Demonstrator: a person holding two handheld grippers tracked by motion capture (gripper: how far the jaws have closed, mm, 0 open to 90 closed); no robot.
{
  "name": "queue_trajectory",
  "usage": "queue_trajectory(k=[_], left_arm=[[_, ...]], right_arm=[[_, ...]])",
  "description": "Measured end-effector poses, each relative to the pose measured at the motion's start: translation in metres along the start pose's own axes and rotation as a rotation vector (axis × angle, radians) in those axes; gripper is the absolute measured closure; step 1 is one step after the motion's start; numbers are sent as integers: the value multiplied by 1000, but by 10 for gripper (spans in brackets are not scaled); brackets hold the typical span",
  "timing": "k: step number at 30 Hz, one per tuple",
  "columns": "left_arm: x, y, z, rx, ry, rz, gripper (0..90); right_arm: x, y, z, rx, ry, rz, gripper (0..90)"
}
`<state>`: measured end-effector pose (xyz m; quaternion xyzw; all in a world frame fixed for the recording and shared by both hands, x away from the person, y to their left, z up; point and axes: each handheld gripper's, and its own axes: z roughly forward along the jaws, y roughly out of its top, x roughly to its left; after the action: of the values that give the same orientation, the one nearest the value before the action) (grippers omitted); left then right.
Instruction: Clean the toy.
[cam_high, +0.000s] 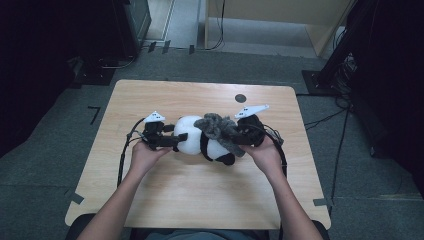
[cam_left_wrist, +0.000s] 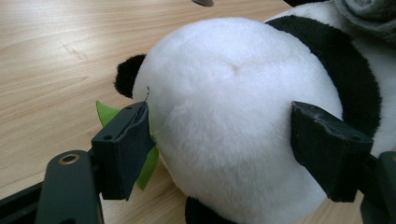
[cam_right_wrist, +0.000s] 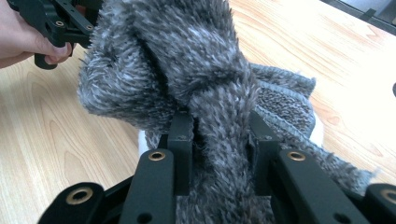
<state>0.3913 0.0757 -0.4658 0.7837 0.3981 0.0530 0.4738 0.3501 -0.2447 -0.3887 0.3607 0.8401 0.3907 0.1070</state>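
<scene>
A black-and-white panda plush (cam_high: 190, 132) lies in the middle of the wooden table (cam_high: 150, 195). My left gripper (cam_high: 176, 139) comes in from the left with its jaws on either side of the panda's round white head (cam_left_wrist: 233, 121). Both pads press into the fur, and a green leaf (cam_left_wrist: 106, 113) sticks out behind the left pad. A grey fuzzy scarf (cam_high: 217, 127) is draped over the panda's body. My right gripper (cam_right_wrist: 219, 121) is shut on a bunched strand of the scarf (cam_right_wrist: 177, 56), which stands up above the jaws.
A small dark round spot (cam_high: 240, 98) marks the table's far right part. Cables trail from both grippers across the table. Grey carpet surrounds the table, with dark equipment stands and loose cables (cam_high: 340, 65) at the far right.
</scene>
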Motion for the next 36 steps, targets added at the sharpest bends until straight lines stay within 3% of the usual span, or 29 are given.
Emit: queue_trajectory(k=[6, 12, 25, 30, 36], left_arm=[[1, 0, 0, 7, 5, 5, 202], [0, 0, -1, 8, 3, 17, 211], [-2, 0, -2, 2, -12, 28, 284], [-3, 1, -3, 3, -6, 34, 304], [-5, 2, -3, 13, 0, 40, 323]], right_arm=[[-3, 0, -10, -33, 18, 42, 739], [10, 16, -9, -54, 23, 1, 741], [40, 44, 49, 6, 84, -54, 735], [46, 41, 69, 64, 84, -65, 722], [43, 33, 72, 57, 98, -57, 724]])
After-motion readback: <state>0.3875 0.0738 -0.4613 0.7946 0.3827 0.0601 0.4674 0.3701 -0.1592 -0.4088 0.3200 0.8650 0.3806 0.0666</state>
